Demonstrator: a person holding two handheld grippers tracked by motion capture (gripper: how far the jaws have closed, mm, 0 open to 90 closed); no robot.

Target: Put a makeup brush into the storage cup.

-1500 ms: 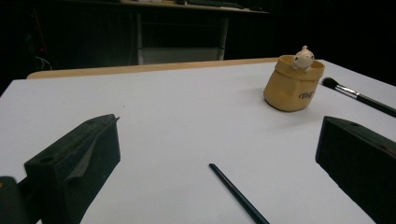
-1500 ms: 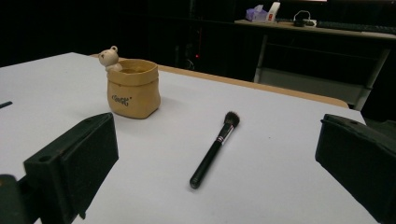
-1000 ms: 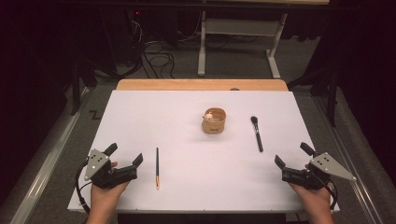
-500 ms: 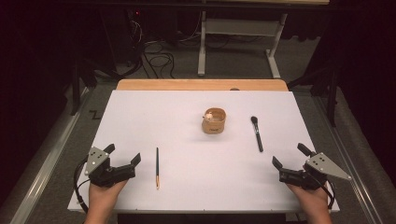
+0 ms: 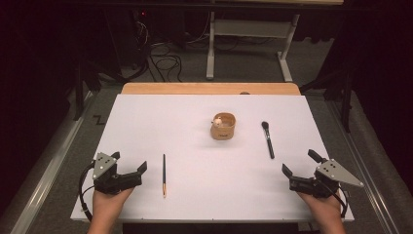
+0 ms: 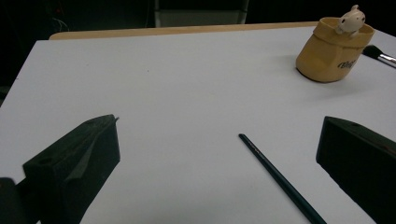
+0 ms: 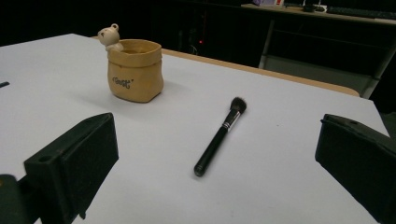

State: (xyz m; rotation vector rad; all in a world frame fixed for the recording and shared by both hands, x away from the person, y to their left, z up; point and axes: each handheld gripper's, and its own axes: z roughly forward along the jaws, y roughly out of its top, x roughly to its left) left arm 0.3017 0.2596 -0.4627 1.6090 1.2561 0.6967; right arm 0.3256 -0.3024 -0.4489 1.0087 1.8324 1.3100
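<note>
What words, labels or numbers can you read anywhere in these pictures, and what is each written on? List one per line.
Dark lettering in quotation marks on the front of the tan pot: too blurred to read for certain.
Thin brush: no readable marking.
Makeup brush: no readable marking.
Nothing else bears text.

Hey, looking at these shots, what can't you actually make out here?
- Inside of the cup: hidden by its own wall in both gripper views, too small in the high view.
- Lettering on the cup: too small and blurred to read in the right gripper view.
- Lower end of the pencil: cut off by the bottom edge of the left gripper view.
- Handle of the brush: cut off by the right edge of the left gripper view.
</note>
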